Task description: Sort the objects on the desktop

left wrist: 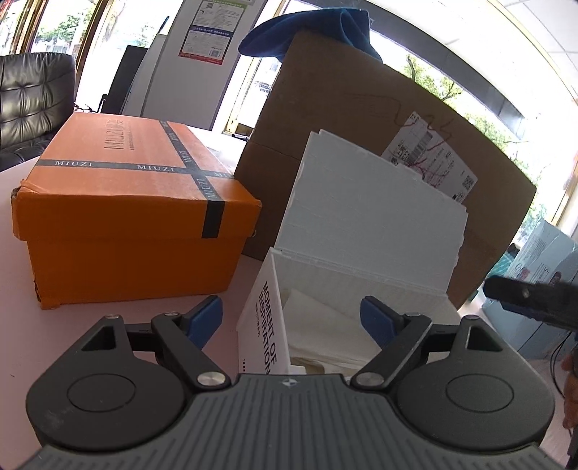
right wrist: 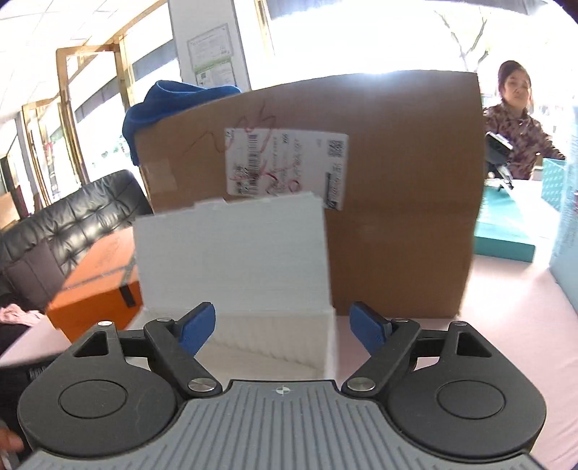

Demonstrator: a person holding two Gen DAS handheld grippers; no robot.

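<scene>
A white corrugated plastic box (left wrist: pixel 361 224) stands on the pink table with its lid raised against a big brown carton (left wrist: pixel 361 108). Pale papers lie inside it. My left gripper (left wrist: pixel 292 320) is open just above the box's near left corner, nothing between its blue pads. The right wrist view shows the same white box (right wrist: pixel 234 253) straight ahead. My right gripper (right wrist: pixel 281 325) is open over its near right wall and holds nothing. The right gripper's black tip (left wrist: pixel 523 293) also shows at the right edge of the left wrist view.
An orange MIUZI shoebox (left wrist: pixel 126 217) sits left of the white box. A blue cloth (left wrist: pixel 318 29) drapes over the brown carton's top. Teal boxes (right wrist: pixel 505 224) lie at the right. A black sofa (right wrist: pixel 72 224) is beyond the table; a person (right wrist: pixel 516 123) sits behind.
</scene>
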